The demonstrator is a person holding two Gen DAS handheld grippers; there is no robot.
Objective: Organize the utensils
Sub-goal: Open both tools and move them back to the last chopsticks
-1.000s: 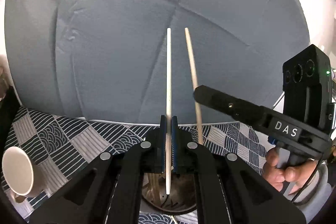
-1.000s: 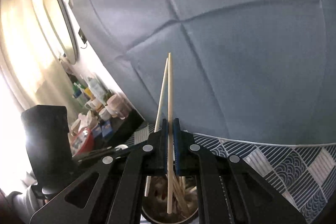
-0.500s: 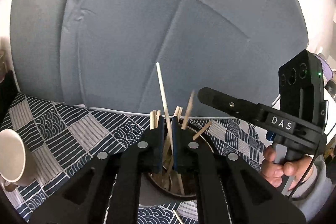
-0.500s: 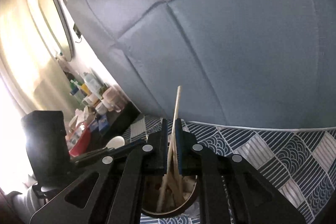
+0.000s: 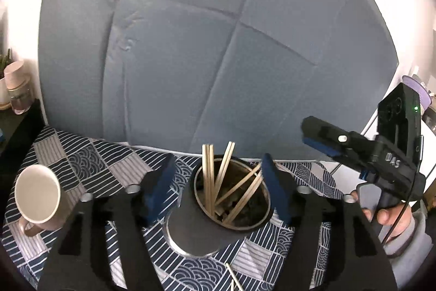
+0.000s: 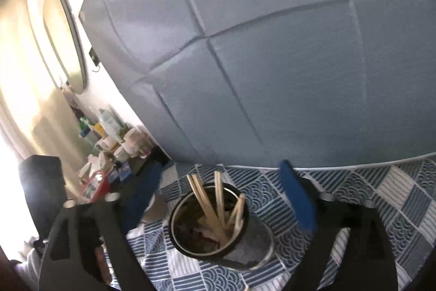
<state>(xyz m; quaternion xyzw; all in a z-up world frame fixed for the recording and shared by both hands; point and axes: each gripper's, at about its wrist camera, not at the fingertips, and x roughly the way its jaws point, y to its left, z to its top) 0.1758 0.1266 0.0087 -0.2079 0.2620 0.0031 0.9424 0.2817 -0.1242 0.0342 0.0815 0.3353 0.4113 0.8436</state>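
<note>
Hovering over the metal cup (image 5: 218,212), the left gripper (image 5: 216,183) has its jaws flung wide, just sprung apart, nothing between the blue pads (image 5: 272,190) but open air and the cup's rim below. And there are the chopsticks (image 5: 215,182): pale, slim wooden sticks, a loose bundle standing inside the cup, a few nearly upright at the 12 o'clock side of the rim, others slanting toward 2 o'clock, tips poking well above the edge. The cup itself is dark inside, with a shiny steel rim, sitting on the desk's patchwork cloth (image 5: 90,168) of navy wave and stripe squares. Over at 9 o'clock from the cup, a cream mug (image 5: 38,195) lies tipped, mouth facing the camera. Two more stick ends (image 5: 234,277) lie on the cloth at 6 o'clock. The right gripper (image 6: 219,198) is wide too, jaws just opened, holding nothing, with the same cup (image 6: 209,220) centred below it and the sticks (image 6: 215,203) fanned inside. From the left view that right gripper (image 5: 316,135) sits at 3 o'clock, a hand (image 5: 381,214) wrapped round its grip. A grey-blue padded panel (image 5: 218,45) fills the background.
</note>
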